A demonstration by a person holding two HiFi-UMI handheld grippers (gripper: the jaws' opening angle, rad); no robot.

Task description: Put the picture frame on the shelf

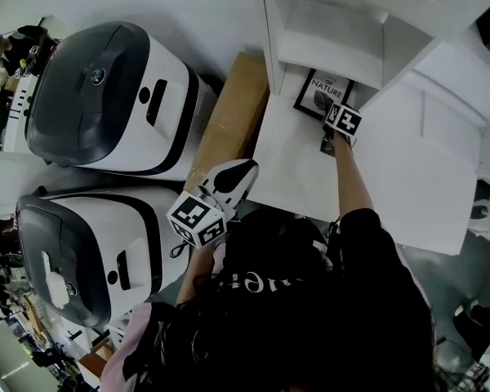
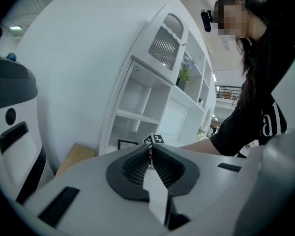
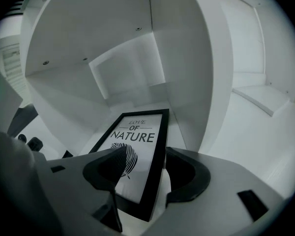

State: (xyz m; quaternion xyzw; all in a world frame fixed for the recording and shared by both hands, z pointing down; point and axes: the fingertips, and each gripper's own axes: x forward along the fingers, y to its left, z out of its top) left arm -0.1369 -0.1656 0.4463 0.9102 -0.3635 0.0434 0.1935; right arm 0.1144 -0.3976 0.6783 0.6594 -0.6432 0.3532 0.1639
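Inside an open compartment of the smooth, matt white shelf unit (image 1: 271,47), at the upper centre of the head view, sits the slim black-rimmed rectangular picture frame (image 1: 320,93). Its white print carries a dark feather and the words "LOVE OF NATURE", face tipped upward. The right claw (image 3: 146,157) gapes wide around the frame's near edge, its pads not pressing. The left claw (image 2: 150,157), ribbed dark pads together, holds nothing. Flat brown cardboard (image 1: 229,113) and two rounded white-and-grey machines (image 1: 106,96) fill the left.

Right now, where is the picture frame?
In the head view it is at upper right: the picture frame sits in a low compartment of the white shelf, between the open jaws of the right tool.
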